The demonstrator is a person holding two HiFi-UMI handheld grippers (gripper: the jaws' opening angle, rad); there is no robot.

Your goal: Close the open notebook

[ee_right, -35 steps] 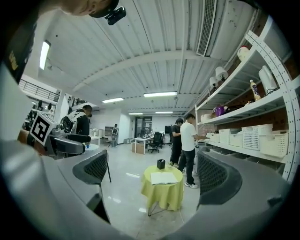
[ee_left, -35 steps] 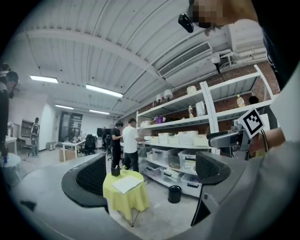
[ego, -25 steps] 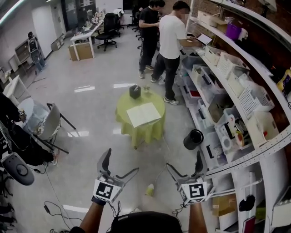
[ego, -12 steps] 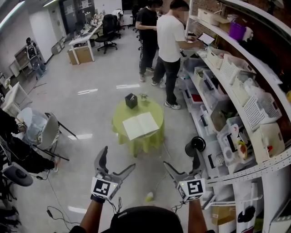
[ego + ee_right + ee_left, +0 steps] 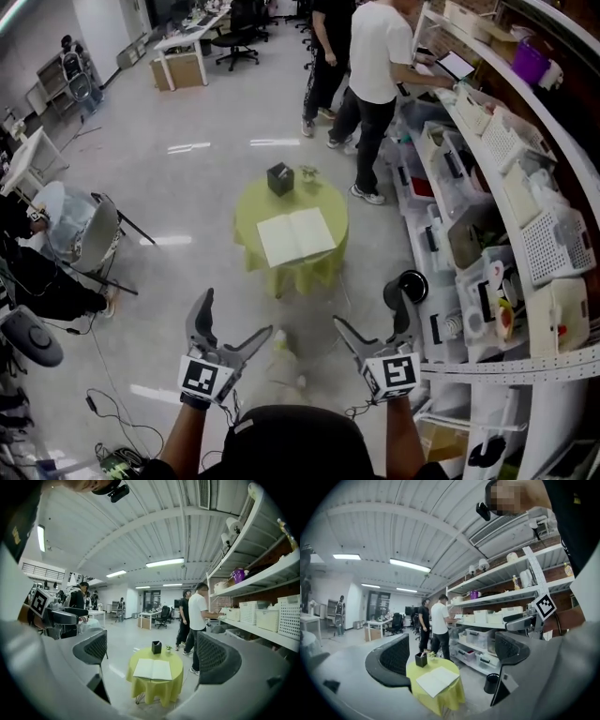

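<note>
While both tools hang low before the person over bare floor, neither holds anything. The left gripper (image 5: 234, 314) has its jaws spread wide and empty, and the right gripper (image 5: 369, 306) is likewise spread and empty. Both are well apart from the work.

Ahead, between the two grippers' lines: a round table (image 5: 251, 214) under yellow-green cloth, with the notebook (image 5: 296, 236) open and flat on its near half. Its spine runs roughly away from the person, slightly skewed, and the pages spread left and right.

The right gripper view has the notebook (image 5: 153, 669) centred between its jaws. The left gripper view shows the notebook (image 5: 437, 680) nearer the left-hand jaw. Neither gripper is clearly nearer.

Judgement: the approach is not done, and closing means folding one page-side across the spine.

Beyond the notebook: black holder (image 5: 278, 177), small plant (image 5: 309, 173). Farther: two people (image 5: 375, 56) at the shelving (image 5: 525, 187).
</note>
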